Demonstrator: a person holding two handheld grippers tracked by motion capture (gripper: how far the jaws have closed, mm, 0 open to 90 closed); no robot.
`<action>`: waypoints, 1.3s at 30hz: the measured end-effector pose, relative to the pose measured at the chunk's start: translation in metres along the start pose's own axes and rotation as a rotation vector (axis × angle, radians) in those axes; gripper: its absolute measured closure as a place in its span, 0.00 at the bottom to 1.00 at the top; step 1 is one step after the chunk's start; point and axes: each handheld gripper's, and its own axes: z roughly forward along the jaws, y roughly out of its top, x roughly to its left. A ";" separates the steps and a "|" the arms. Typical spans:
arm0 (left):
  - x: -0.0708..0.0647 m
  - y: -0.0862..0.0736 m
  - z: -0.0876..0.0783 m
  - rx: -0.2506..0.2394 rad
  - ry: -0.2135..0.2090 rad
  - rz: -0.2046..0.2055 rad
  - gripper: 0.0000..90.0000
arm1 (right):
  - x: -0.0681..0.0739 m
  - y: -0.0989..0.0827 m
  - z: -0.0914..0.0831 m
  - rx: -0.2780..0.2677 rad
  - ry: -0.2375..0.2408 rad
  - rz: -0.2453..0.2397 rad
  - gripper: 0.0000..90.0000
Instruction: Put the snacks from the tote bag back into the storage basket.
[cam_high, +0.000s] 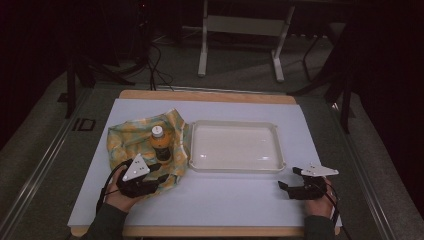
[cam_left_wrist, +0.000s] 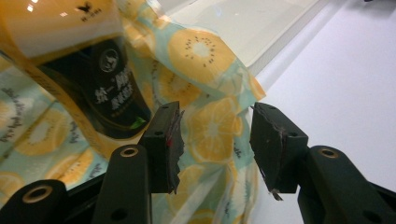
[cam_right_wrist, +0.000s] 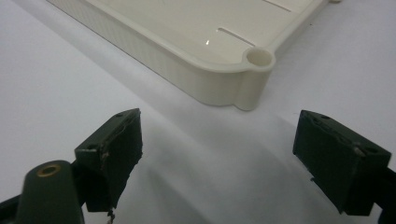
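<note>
A cloth (cam_high: 131, 141) printed with orange slices lies crumpled on the left of the white table. On it stands a bottle (cam_high: 160, 145) of orange drink with a white cap and a dark label (cam_left_wrist: 116, 98). My left gripper (cam_high: 161, 172) is at the cloth's near edge, open, and the left gripper view has a fold of the cloth (cam_left_wrist: 212, 126) lying in the gap between its jaws (cam_left_wrist: 215, 144), unclamped. A cream tray (cam_high: 235, 146) sits to the right of the cloth. My right gripper (cam_high: 288, 177) hovers open just off the tray's near right corner (cam_right_wrist: 252, 79), jaws (cam_right_wrist: 217, 158) wide apart over bare table.
The white table surface (cam_high: 225, 200) has free room along its front edge and right side. A wooden strip (cam_high: 205, 95) borders the far edge. Beyond it, on the floor, stand a metal frame's legs (cam_high: 202, 55) and loose cables (cam_high: 157, 65).
</note>
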 end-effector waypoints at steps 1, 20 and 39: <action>0.000 0.000 0.000 0.000 0.000 0.000 0.60 | 0.000 0.000 0.000 0.000 0.000 0.000 0.17; 0.019 0.008 -0.004 0.045 -0.018 -0.009 0.58 | 0.000 0.000 0.000 -0.001 0.001 0.002 0.17; 0.035 0.018 -0.009 0.092 -0.030 0.025 0.60 | 0.000 0.000 -0.001 -0.006 0.001 0.005 0.17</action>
